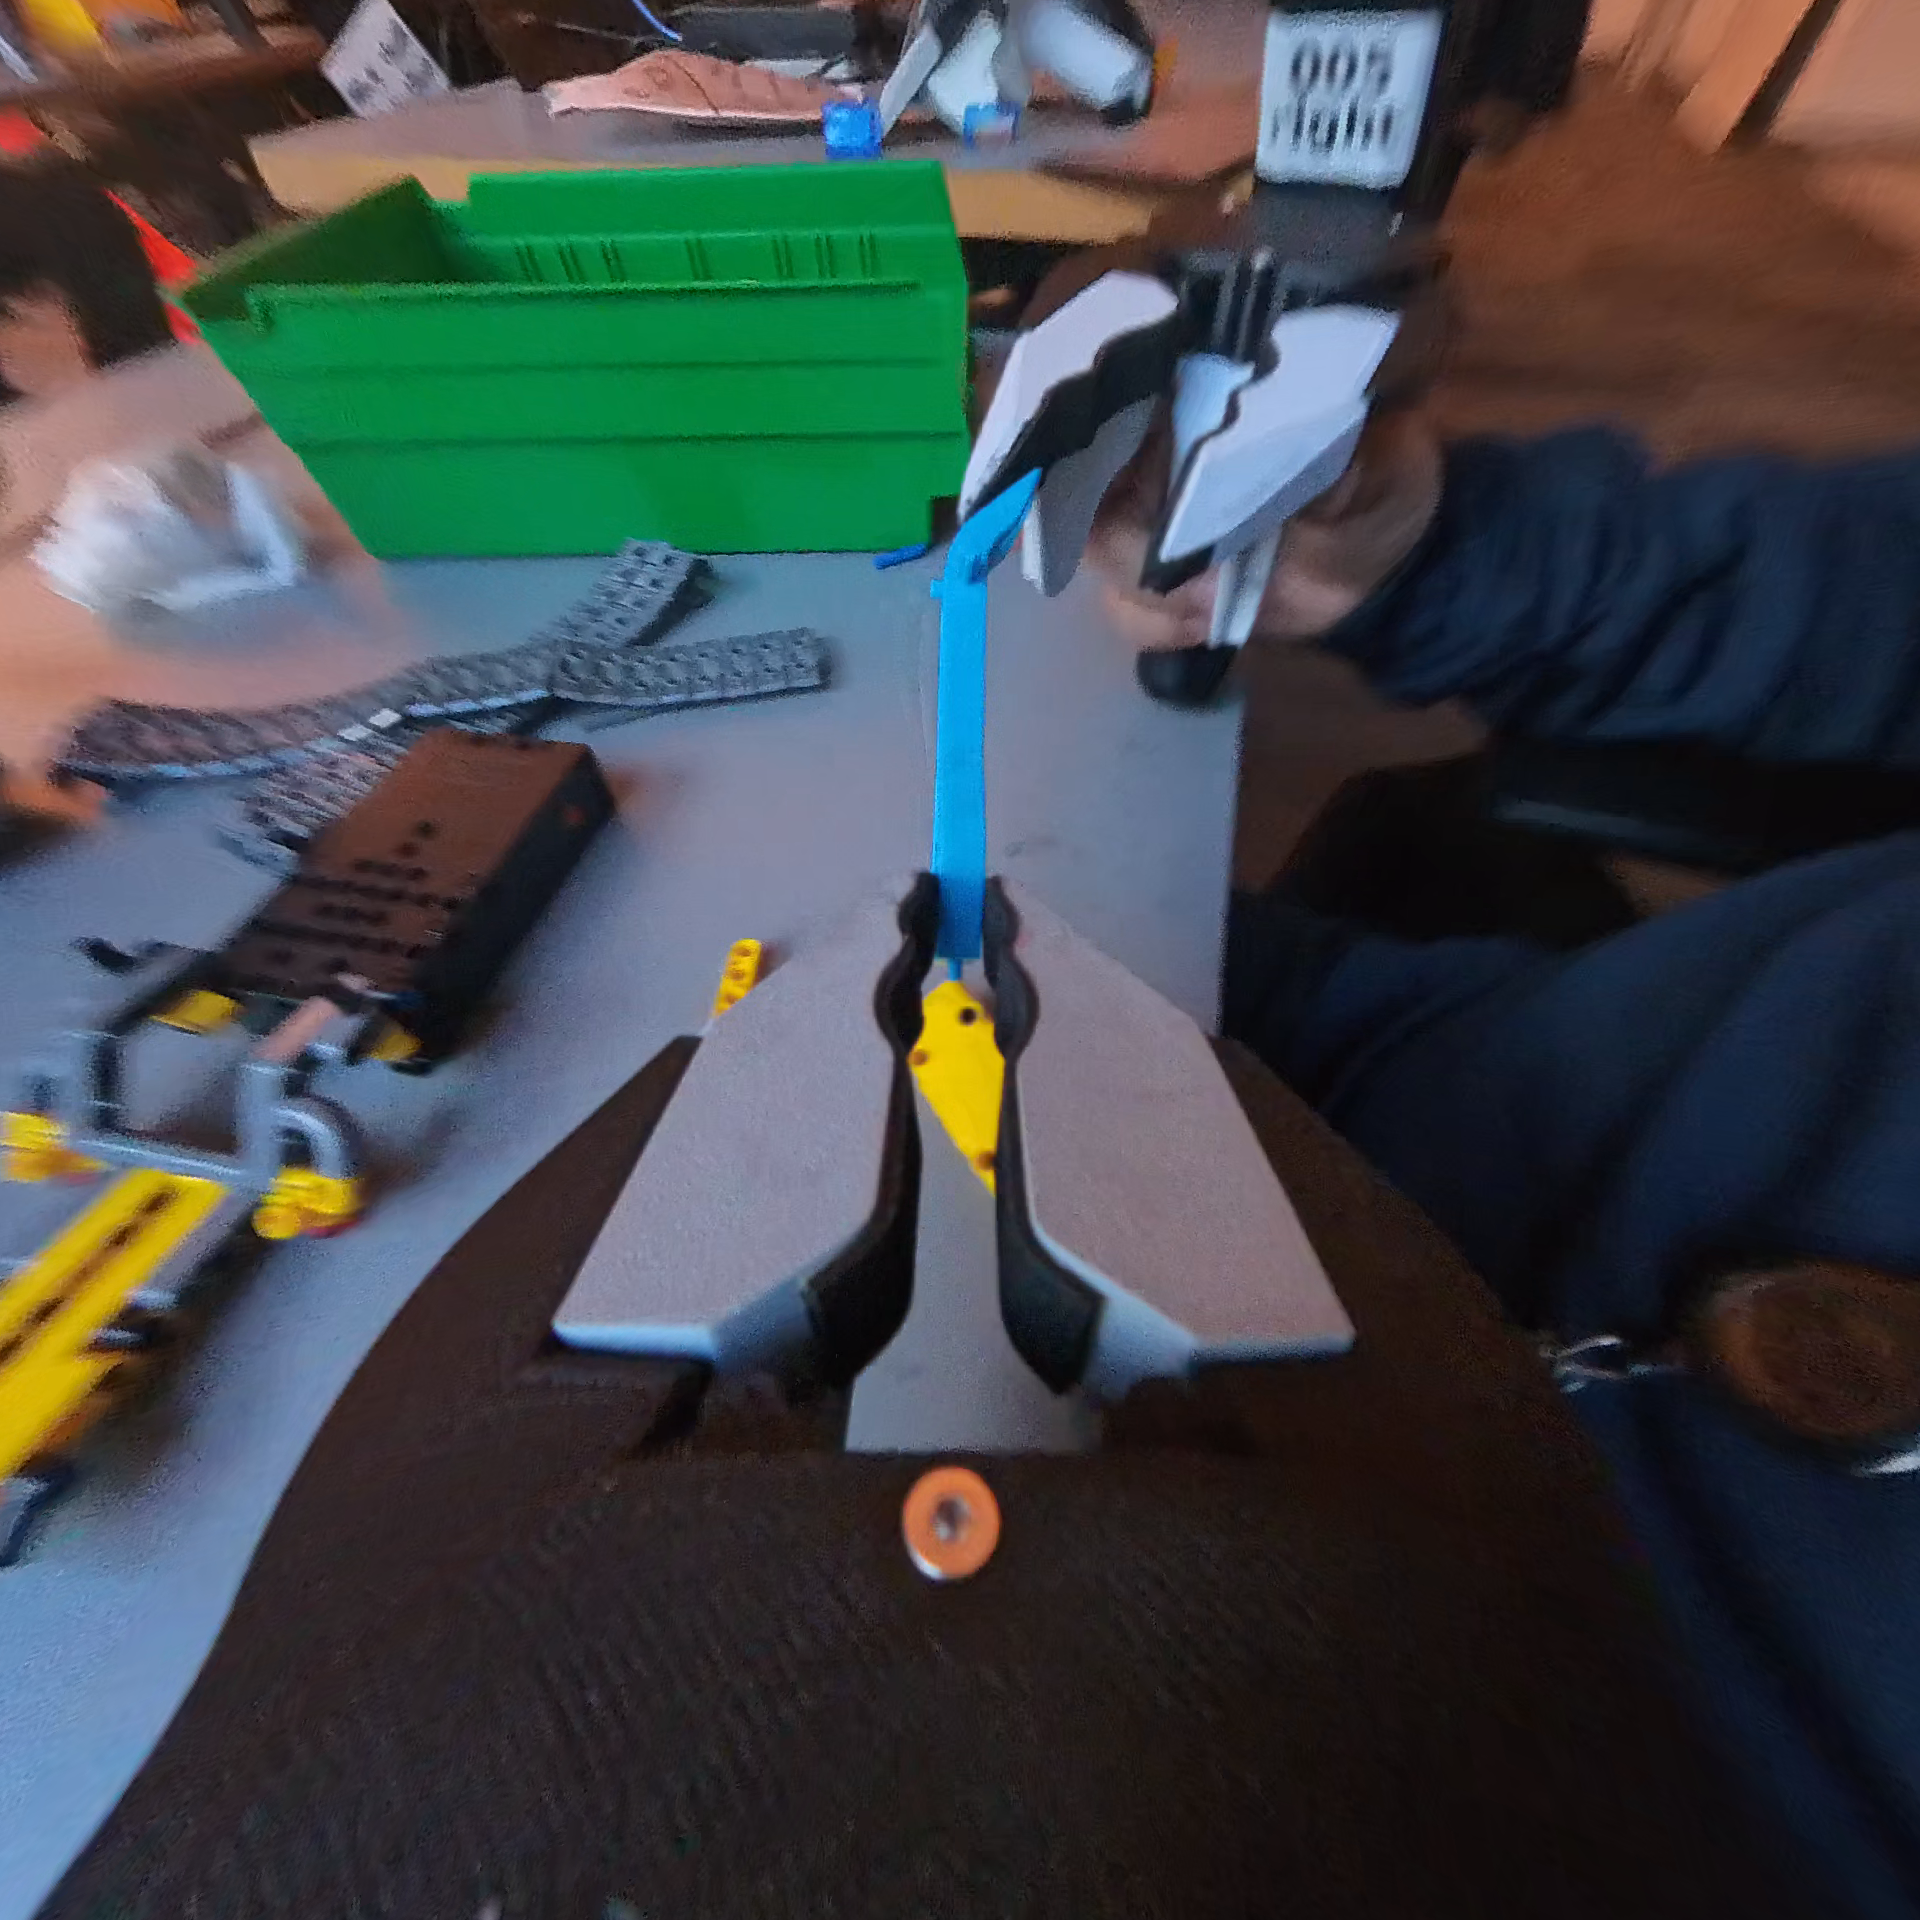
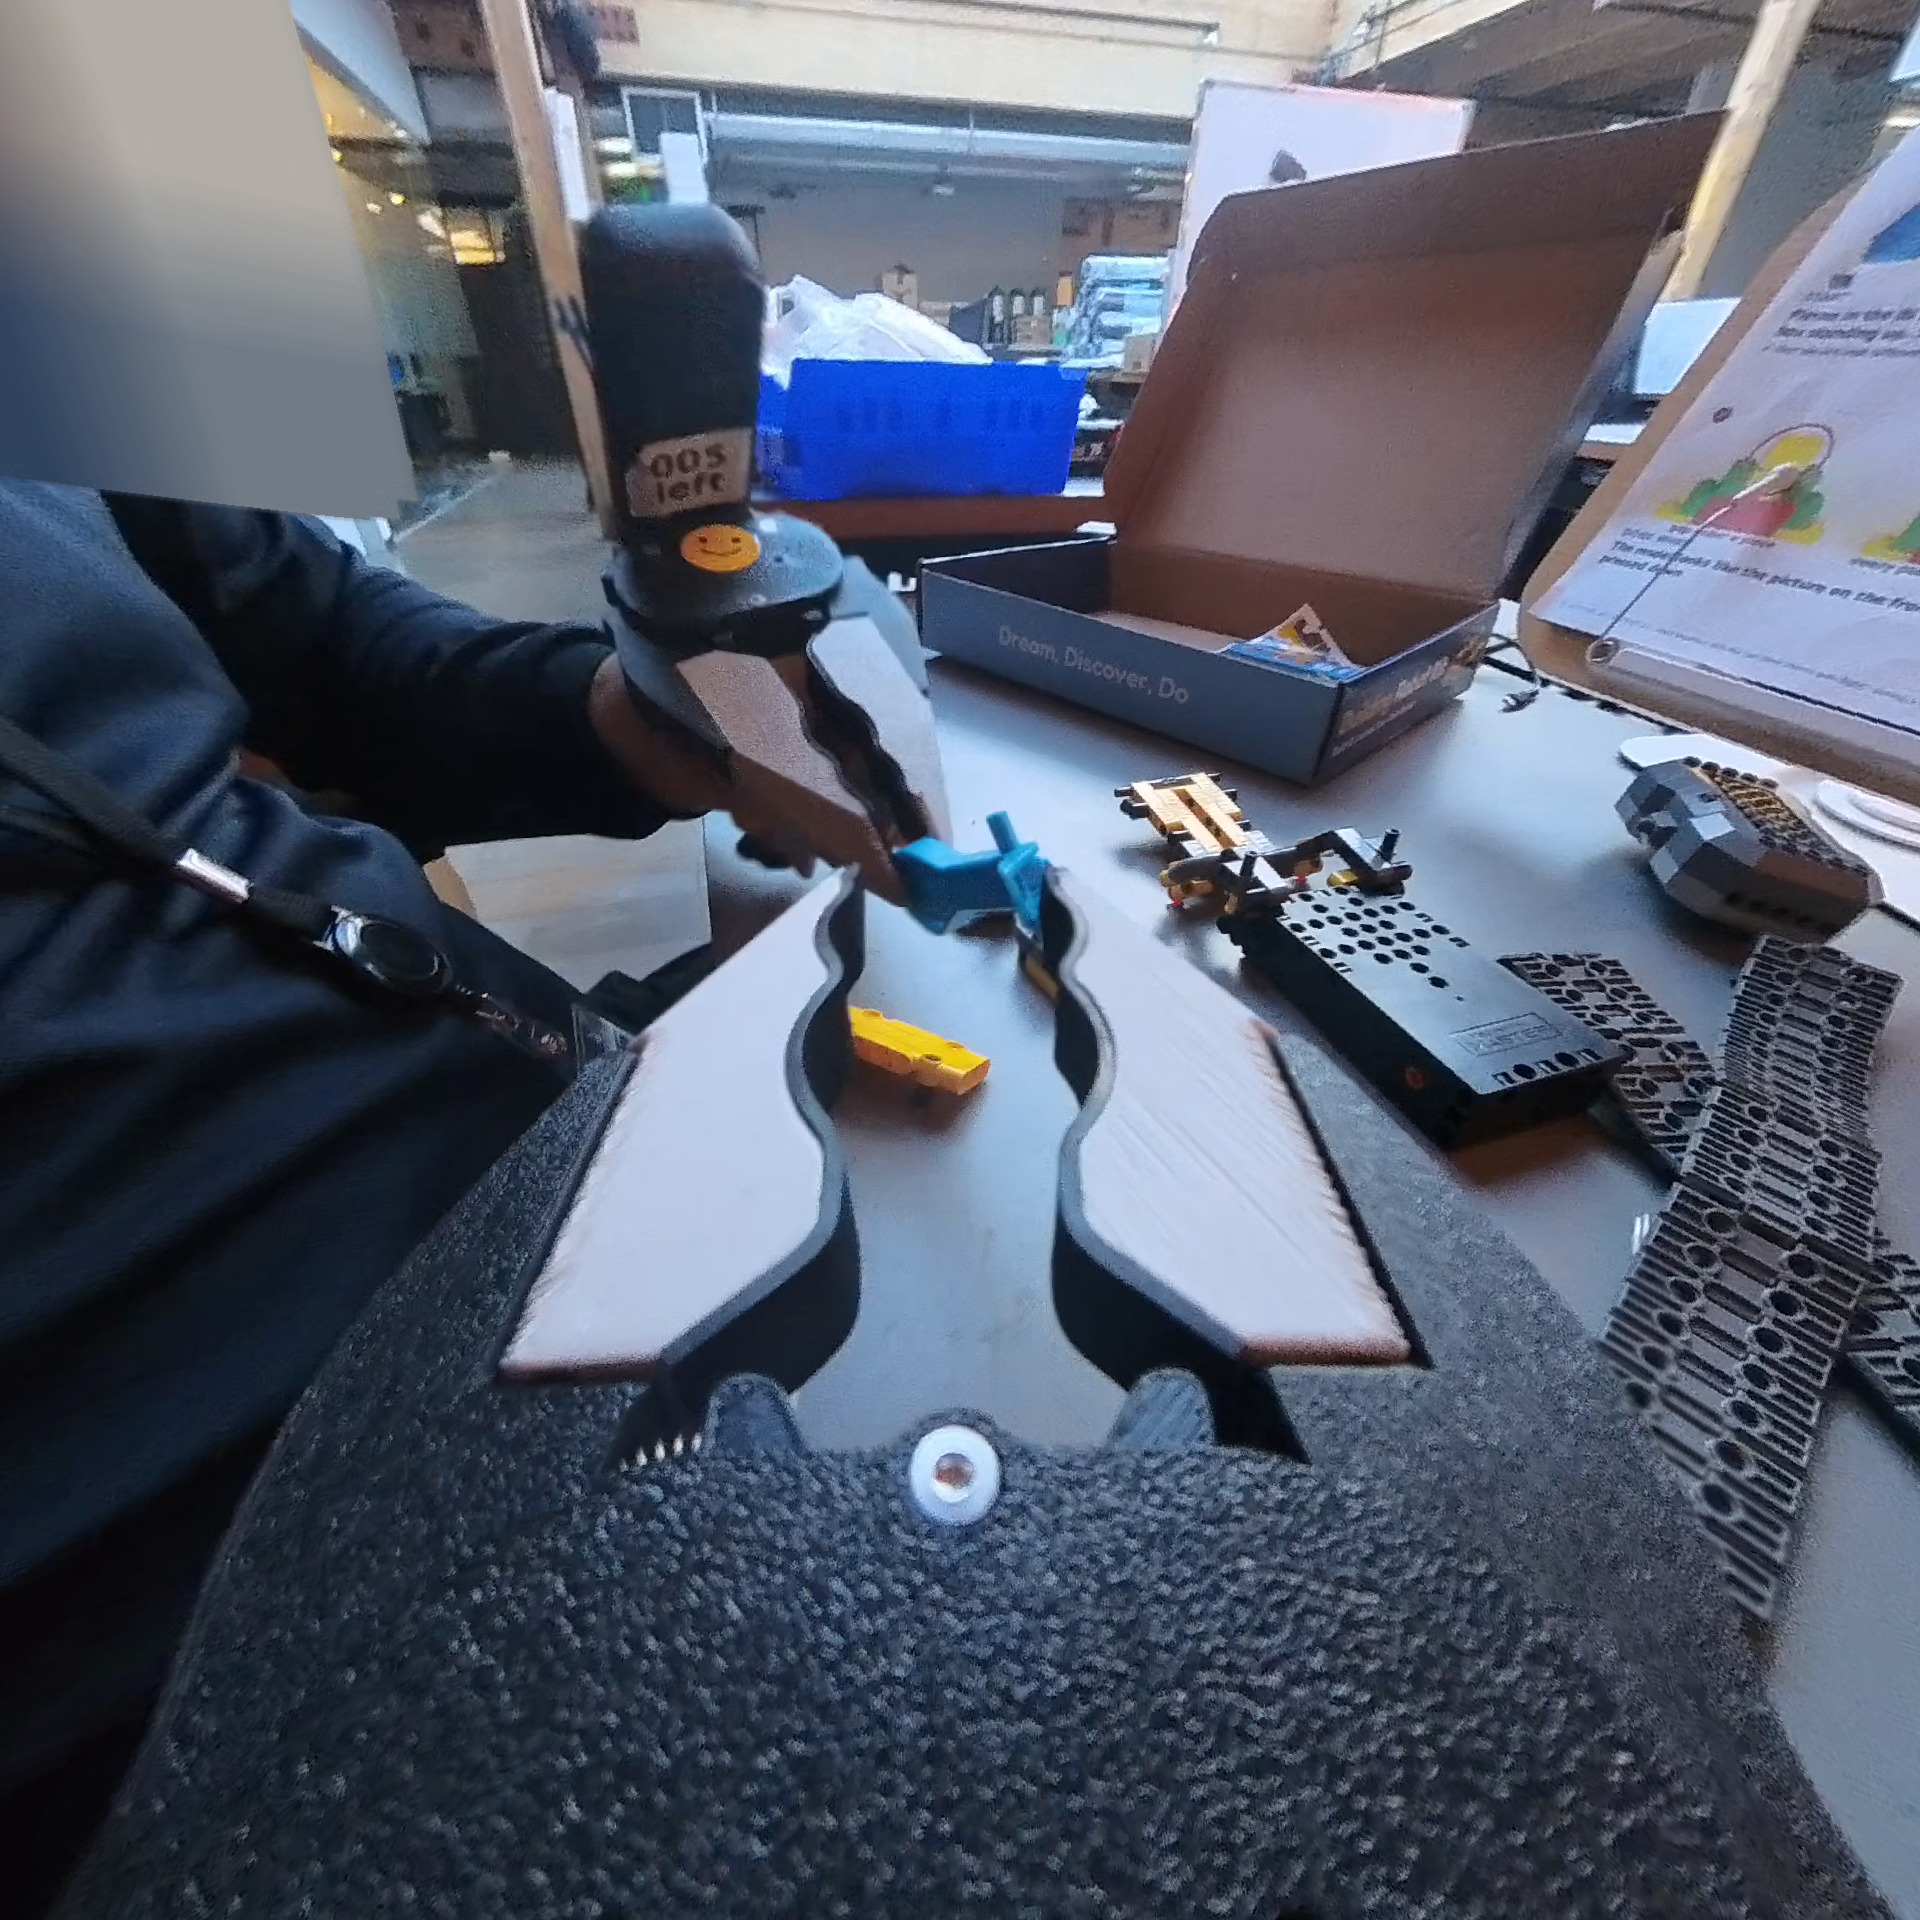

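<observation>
Left hand-held gripper (image 1: 958, 914): pinching near end of long blue piece (image 1: 958, 727), tips pressed tight on it, lifted clear of table (image 1: 727, 831). Far bent end of blue piece touching one fingertip of right hand-held gripper (image 2: 951, 914); fingers spread, nothing clamped, blue piece near right tip. Probably held level between both for steadiness. Yellow beam (image 2: 914, 1049) lying on table beneath gap between fingers. Beside: black perforated block (image 2: 1423, 1008), dark track links (image 2: 1766, 1195), green bin (image 1: 603, 364), open cardboard box (image 2: 1299, 582) behind.
</observation>
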`<action>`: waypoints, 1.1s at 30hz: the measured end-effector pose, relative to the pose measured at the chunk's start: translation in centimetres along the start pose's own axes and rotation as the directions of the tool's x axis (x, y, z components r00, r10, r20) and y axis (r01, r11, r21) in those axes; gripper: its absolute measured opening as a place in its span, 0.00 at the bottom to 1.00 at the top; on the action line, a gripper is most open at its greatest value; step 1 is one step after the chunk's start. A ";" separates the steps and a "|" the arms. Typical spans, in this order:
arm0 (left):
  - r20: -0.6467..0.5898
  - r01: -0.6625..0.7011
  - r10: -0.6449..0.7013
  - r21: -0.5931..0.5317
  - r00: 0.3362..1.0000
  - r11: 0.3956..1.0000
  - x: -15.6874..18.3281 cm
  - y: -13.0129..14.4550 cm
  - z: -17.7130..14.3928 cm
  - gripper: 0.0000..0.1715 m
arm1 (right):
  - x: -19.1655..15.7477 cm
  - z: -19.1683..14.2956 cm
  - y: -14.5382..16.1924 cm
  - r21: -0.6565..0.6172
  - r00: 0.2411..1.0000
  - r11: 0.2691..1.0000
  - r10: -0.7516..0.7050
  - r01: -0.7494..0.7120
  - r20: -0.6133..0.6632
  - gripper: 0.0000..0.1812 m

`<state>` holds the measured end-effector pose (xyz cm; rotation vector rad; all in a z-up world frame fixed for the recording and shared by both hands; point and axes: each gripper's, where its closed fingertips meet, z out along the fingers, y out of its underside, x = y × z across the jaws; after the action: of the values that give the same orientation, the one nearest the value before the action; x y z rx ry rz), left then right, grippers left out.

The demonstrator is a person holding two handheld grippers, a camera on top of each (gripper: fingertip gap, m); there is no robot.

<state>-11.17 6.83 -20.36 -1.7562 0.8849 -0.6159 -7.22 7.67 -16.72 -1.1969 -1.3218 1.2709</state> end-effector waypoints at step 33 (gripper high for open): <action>0.021 -0.082 0.099 -0.403 0.995 0.911 0.4 6.6 1.8 0.16 | 0.3 3.8 5.6 -0.390 0.988 0.908 0.155 -0.152 -0.025 0.02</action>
<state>-11.42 6.24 -27.22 -2.0708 1.1171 -0.3485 -10.73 7.55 -22.53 -1.6027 -1.5604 1.1488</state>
